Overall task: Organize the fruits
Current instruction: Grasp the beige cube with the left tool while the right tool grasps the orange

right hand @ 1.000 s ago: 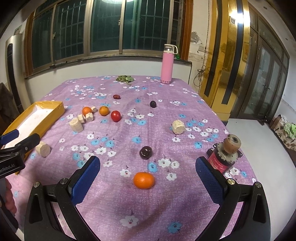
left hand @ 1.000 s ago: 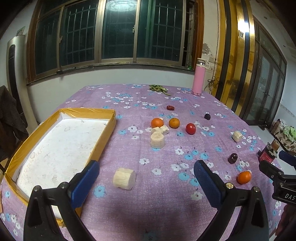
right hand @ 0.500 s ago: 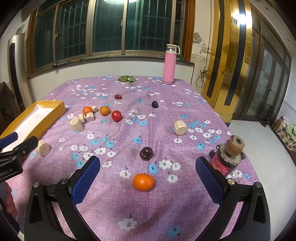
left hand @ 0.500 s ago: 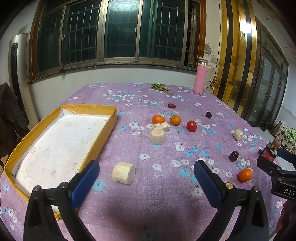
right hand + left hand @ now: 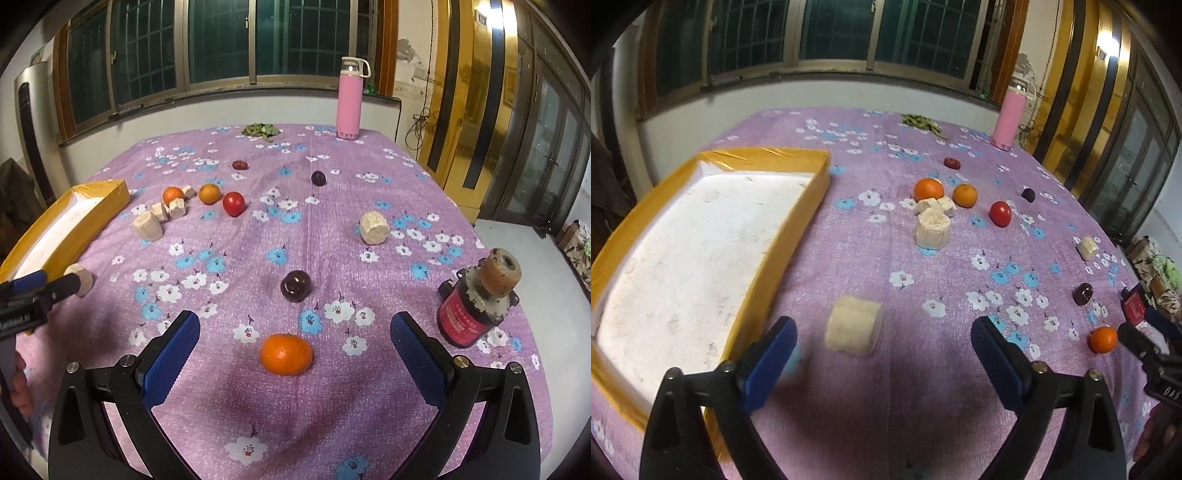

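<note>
Pale cut chunk point(image 5: 854, 331) lies on the counter point(image 5: 923, 406) beside the yellow tray point(image 5: 798, 229), between the left gripper point(image 5: 882, 345) fingers, which are closing without touching it. Right gripper point(image 5: 295, 343) fingers stand wide around the orange point(image 5: 286, 353); both pickups look about to begin, needing further descent

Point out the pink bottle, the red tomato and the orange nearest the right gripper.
pink bottle point(image 5: 347, 105): right wrist view, middle of its body.
red tomato point(image 5: 233, 203): right wrist view, centre of its skin.
orange point(image 5: 286, 353): right wrist view, centre of its front.
</note>
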A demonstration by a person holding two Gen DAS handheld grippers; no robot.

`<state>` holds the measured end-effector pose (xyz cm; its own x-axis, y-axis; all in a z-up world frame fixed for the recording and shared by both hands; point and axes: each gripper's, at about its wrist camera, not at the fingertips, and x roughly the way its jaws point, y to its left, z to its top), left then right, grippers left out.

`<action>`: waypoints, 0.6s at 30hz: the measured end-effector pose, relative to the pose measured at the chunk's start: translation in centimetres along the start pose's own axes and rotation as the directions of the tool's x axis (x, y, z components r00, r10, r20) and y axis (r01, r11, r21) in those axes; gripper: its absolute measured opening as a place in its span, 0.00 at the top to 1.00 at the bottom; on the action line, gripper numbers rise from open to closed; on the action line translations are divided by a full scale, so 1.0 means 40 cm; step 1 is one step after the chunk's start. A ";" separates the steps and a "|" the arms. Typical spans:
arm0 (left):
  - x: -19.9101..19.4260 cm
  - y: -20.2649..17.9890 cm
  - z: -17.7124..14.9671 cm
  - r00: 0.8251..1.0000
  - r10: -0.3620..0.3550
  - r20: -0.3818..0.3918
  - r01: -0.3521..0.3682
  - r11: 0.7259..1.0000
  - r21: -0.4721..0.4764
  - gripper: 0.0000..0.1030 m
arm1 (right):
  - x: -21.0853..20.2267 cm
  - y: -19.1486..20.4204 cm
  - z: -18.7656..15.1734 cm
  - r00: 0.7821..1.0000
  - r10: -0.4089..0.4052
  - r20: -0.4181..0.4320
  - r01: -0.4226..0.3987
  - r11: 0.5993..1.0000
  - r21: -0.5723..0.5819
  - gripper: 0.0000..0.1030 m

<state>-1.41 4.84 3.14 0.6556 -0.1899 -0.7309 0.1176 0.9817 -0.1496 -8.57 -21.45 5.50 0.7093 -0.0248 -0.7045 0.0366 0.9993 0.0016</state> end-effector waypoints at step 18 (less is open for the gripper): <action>0.051 0.031 0.031 0.992 -0.061 -0.108 0.062 0.998 0.004 0.57 | 0.065 -0.062 -0.010 0.992 0.099 -0.073 -0.093 0.992 0.080 0.00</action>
<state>1.01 5.67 2.28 0.5630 -0.2497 -0.7878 0.1610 0.9681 -0.1918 -7.09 -24.00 3.36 0.6558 0.0760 -0.7511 0.0265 0.9920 0.1235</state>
